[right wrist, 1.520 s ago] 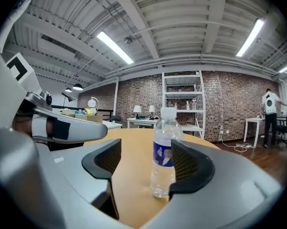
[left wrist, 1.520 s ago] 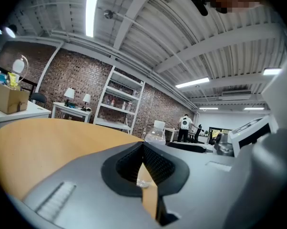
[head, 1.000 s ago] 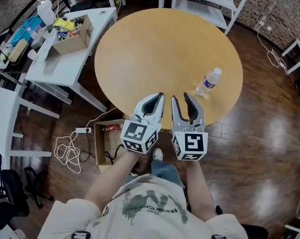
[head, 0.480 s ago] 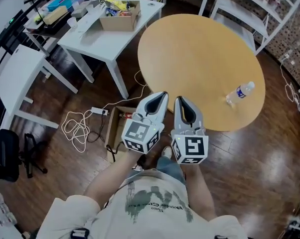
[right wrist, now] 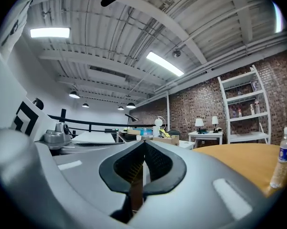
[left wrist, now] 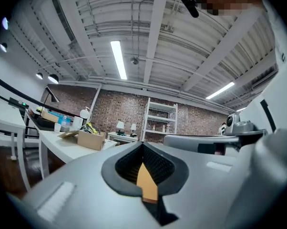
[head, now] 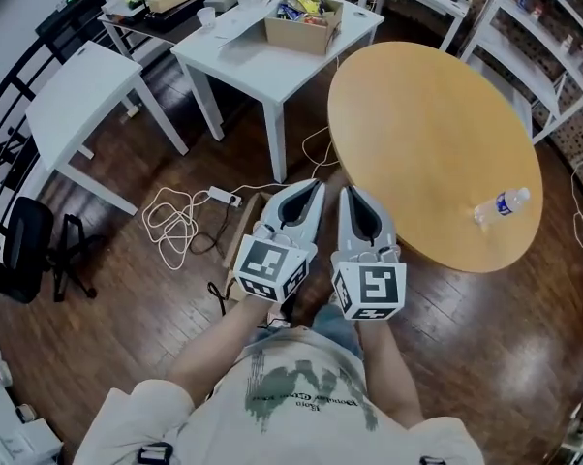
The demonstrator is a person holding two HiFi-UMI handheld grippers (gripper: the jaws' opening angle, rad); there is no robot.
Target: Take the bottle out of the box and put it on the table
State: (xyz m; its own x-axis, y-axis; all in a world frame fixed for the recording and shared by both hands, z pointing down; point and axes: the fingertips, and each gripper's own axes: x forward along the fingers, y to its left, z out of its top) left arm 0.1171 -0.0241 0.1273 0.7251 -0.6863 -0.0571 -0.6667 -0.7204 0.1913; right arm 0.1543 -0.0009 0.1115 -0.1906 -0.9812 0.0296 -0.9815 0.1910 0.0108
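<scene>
A clear water bottle (head: 500,204) with a white cap stands upright near the right edge of the round wooden table (head: 427,134); the right gripper view shows the bottle (right wrist: 281,165) at its far right. Both grippers are held level over the floor, left of the table and well away from the bottle. My left gripper (head: 314,184) is shut with nothing in it, its tips (left wrist: 143,143) meeting. My right gripper (head: 344,192) is also shut and empty. An open cardboard box (head: 241,238) sits on the floor, mostly hidden beneath the left gripper.
A white table (head: 243,61) at the back carries a cardboard box of assorted items (head: 304,22). Another white table (head: 83,95) stands at the left. Cables and a power strip (head: 185,223) lie on the wood floor. A black chair (head: 25,255) and white shelving (head: 553,37) flank the area.
Both grippers and the view have swung left, away from the round table, so the bottle now sits far right. The right gripper's jaws, open a second ago, have closed empty.
</scene>
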